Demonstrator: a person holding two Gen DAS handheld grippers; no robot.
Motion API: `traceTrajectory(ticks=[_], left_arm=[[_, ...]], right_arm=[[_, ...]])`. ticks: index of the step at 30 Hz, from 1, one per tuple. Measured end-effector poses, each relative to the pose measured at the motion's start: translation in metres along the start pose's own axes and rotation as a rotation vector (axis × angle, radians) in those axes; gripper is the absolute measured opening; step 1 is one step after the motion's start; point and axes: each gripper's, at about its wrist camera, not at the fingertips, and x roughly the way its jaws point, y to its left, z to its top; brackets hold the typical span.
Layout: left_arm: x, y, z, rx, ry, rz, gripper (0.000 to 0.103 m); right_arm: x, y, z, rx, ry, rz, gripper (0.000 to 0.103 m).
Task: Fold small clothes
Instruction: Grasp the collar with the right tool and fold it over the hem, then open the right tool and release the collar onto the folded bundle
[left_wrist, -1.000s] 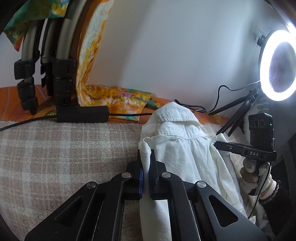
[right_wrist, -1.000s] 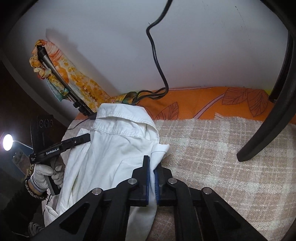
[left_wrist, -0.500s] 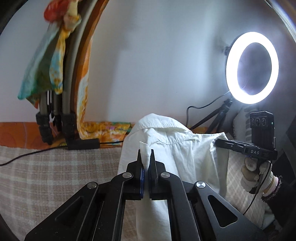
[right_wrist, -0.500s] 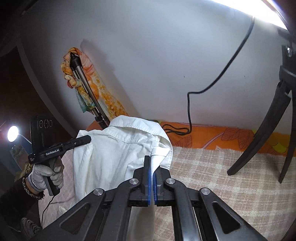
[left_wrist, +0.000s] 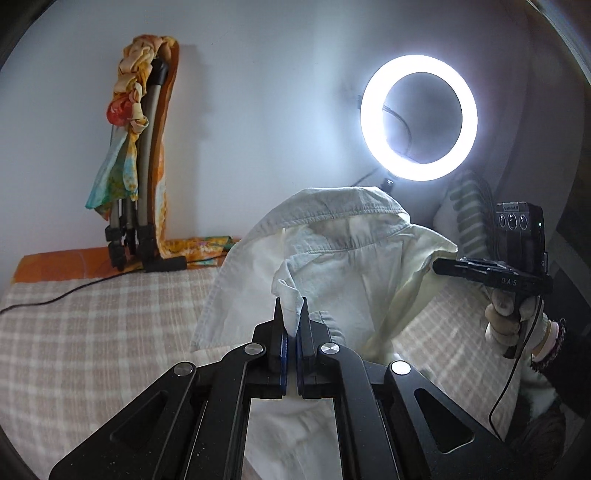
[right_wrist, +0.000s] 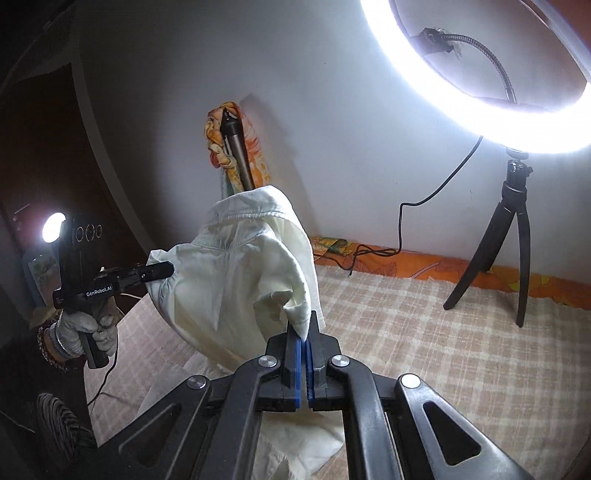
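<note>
Both grippers hold one white shirt (left_wrist: 343, 266) up in the air, above the checked blanket (left_wrist: 92, 325) on the bed. Left gripper (left_wrist: 290, 317) has its jaws pinched tight on a little bunch of cloth at one shoulder. Right gripper (right_wrist: 303, 330) pinches the other shoulder the same way, with only thin cloth between its blue pads.

The shirt looks soft, thin and light. It sags and wrinkles between the two grips, so it will not keep a shape by itself. It looks likely to swing if moved fast. The cloth does not look slippery, and it cannot break. The shoulders look like good places to hold, since the rest then hangs down straight.

The collar (left_wrist: 343, 203) is at the top, pointing up toward the wall and the ring light (left_wrist: 419, 118). The long way of the shirt runs from the collar down to the bottom edge, which droops onto the blanket near the grippers.
</note>
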Motion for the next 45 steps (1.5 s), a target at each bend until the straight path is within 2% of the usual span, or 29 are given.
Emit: traceTrajectory(ticks=[8, 16, 22, 25, 27, 29, 30, 32, 35, 39, 43, 45], left_arm=[[-0.038, -0.039, -0.056, 0.064, 0.019, 0.015, 0.002], [-0.043, -0.051, -0.113, 0.108, 0.094, 0.044, 0.002], [-0.053, -0.067, -0.139, 0.237, 0.147, 0.093, 0.007], [-0.059, -0.078, -0.153, 0.321, 0.185, 0.111, 0.007], [-0.065, -0.081, -0.159, 0.355, 0.203, 0.126, 0.008], [-0.074, -0.079, -0.160, 0.341, 0.203, 0.130, 0.008], [-0.082, -0.076, -0.159, 0.321, 0.195, 0.135, 0.008], [-0.094, -0.072, -0.154, 0.291, 0.168, 0.140, 0.008], [-0.107, -0.070, -0.143, 0.266, 0.116, 0.153, 0.008], [-0.106, -0.072, -0.122, 0.242, 0.061, 0.158, 0.008], [-0.073, -0.065, -0.113, 0.183, 0.099, 0.141, 0.008], [-0.053, -0.059, -0.115, 0.144, 0.159, 0.118, 0.008]], right_arm=[[-0.047, 0.036, -0.059, -0.009, 0.007, 0.000, 0.000], [-0.049, 0.056, -0.133, -0.030, 0.099, -0.034, 0.000], [-0.046, 0.061, -0.165, -0.096, 0.161, -0.114, 0.000], [-0.050, 0.059, -0.173, -0.101, 0.162, -0.141, 0.000], [-0.052, 0.059, -0.176, -0.103, 0.164, -0.165, 0.004], [-0.056, 0.064, -0.179, -0.126, 0.183, -0.168, 0.007], [-0.059, 0.067, -0.181, -0.141, 0.192, -0.176, 0.016], [-0.067, 0.071, -0.186, -0.159, 0.205, -0.202, 0.021], [-0.082, 0.070, -0.187, -0.137, 0.181, -0.248, 0.022], [-0.094, 0.074, -0.171, -0.094, 0.096, -0.212, 0.023], [-0.075, 0.072, -0.153, -0.027, 0.067, -0.133, 0.025], [-0.058, 0.068, -0.150, 0.001, 0.088, -0.121, 0.025]])
